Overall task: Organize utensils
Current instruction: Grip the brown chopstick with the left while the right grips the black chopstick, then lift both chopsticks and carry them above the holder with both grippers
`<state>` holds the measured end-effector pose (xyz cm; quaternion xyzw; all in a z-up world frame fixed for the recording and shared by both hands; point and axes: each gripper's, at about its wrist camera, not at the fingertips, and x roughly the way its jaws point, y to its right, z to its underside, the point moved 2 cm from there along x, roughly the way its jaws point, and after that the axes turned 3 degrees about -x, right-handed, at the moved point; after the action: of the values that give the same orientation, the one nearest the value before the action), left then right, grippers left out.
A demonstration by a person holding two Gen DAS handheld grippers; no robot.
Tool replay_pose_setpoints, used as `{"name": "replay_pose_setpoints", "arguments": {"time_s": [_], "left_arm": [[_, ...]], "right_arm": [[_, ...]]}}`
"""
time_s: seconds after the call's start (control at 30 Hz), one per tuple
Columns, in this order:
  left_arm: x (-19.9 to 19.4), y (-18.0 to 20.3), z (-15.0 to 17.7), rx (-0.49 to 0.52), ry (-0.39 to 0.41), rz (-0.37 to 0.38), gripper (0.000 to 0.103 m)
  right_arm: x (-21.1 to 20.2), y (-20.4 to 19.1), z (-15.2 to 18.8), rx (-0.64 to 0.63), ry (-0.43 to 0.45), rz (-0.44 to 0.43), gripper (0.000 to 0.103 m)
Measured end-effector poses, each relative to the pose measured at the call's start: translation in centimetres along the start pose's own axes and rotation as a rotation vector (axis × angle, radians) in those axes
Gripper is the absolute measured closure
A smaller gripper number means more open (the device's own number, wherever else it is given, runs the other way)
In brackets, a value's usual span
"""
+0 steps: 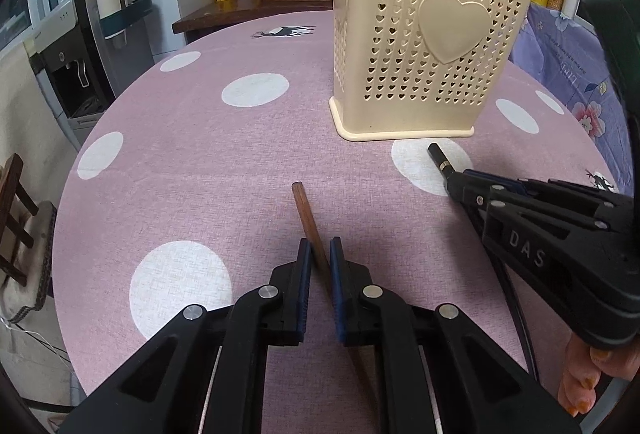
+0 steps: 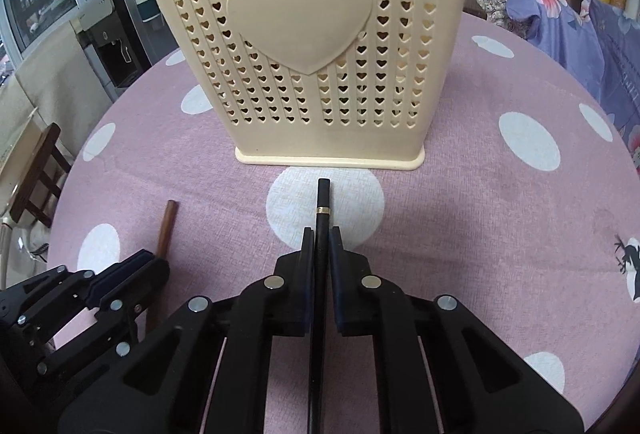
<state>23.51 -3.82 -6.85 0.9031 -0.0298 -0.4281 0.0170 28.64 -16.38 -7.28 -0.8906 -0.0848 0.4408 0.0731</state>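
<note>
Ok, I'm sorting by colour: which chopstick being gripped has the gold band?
The black chopstick in the right claw, lying just before the cream holder. The left claw grips a plain brown wooden chopstick, no band.

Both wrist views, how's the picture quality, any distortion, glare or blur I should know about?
Left wrist view: strong fisheye bending, dark vignette corners, the utensil holder leans; soft even light, faint shadow beneath the brown chopstick. Right wrist view: same curvature, table edge bows; black chopstick sharp, no glare, background slightly soft.
</note>
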Motion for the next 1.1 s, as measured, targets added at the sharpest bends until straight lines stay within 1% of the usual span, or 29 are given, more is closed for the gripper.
{"name": "replay_pose_setpoints", "arguments": {"time_s": [0.13,0.27,0.37,0.5,0.67,0.83,0.97,1.1], "left_arm": [[-0.5,0.1,-0.1,-0.009,0.015,0.023,0.094],[-1.4,0.1,-0.5,-0.019,0.033,0.049,0.095],[-2.3,0.1,-0.9,-0.022,0.055,0.062,0.095],[-4.1,0.3,-1.7,-0.024,0.093,0.089,0.096],[-6.9,0.4,-3.0,-0.022,0.159,0.118,0.096],[-9.6,0.2,-4.6,-0.019,0.23,0.145,0.096],[-11.3,0.5,-5.6,-0.01,0.28,0.152,0.096],[-12.1,0.6,-6.1,-0.007,0.296,0.175,0.096]], "right_arm": [[-1.4,-0.2,0.1,0.003,0.022,-0.028,0.095],[-3.0,-0.2,0.0,0.021,0.044,-0.074,0.095],[-4.7,-0.1,-0.1,0.027,0.073,-0.103,0.095],[-7.5,0.2,-0.8,0.035,0.135,-0.126,0.095],[-12.0,0.9,-2.2,0.039,0.233,-0.134,0.095],[-15.8,1.6,-2.8,0.031,0.31,-0.132,0.095],[-18.0,2.0,-3.1,0.017,0.348,-0.128,0.095],[-18.9,2.1,-3.4,0.013,0.358,-0.137,0.095]]}}
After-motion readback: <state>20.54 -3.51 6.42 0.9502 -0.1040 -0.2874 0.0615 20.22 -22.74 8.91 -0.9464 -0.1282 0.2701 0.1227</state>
